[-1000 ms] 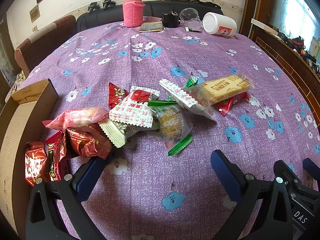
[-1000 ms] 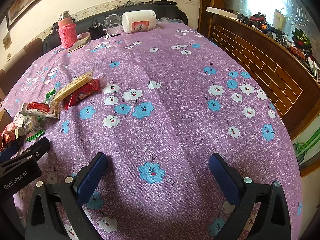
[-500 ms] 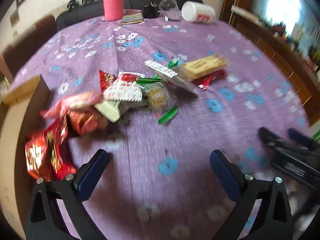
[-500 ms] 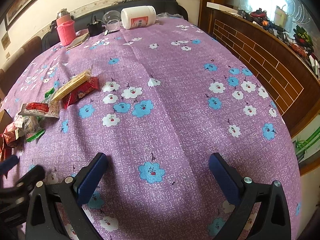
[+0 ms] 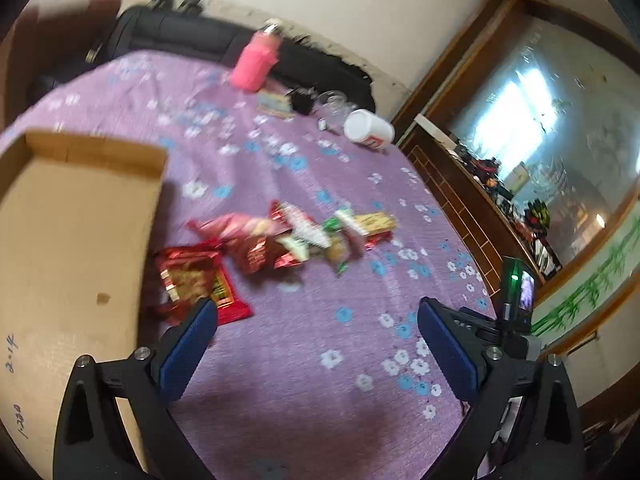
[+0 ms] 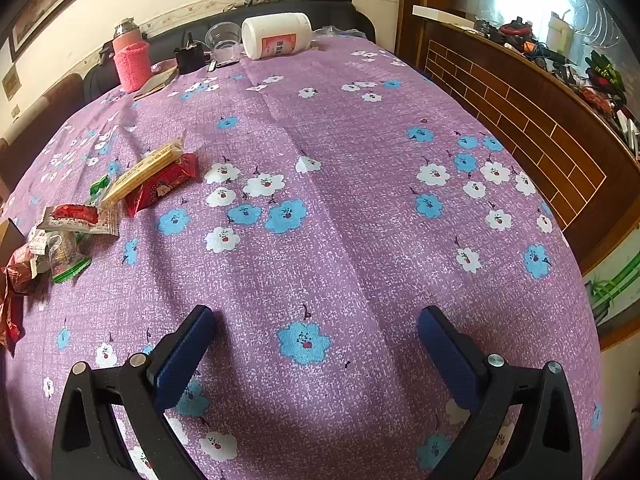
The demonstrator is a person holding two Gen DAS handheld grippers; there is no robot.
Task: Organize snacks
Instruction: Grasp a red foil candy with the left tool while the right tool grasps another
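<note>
Snacks still loose, both grippers empty

Snacks (image 5: 276,240) lie heaped mid-frame on the purple tablecloth (image 5: 320,360), just beside the cardboard box (image 5: 72,232) at left, likely their destination. Left gripper (image 5: 316,344) hangs released above the cloth, nearest a red packet (image 5: 196,280). Right gripper (image 6: 316,344), also spread wide, holds nothing. Pink bottle (image 6: 130,62) stands far back.

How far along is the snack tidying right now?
Nothing looks done: the cardboard box shows no snacks inside. Nothing is in hand either; the left gripper and right gripper are open with nothing between the fingers. The whole snack pile remains on the tablecloth.
</note>
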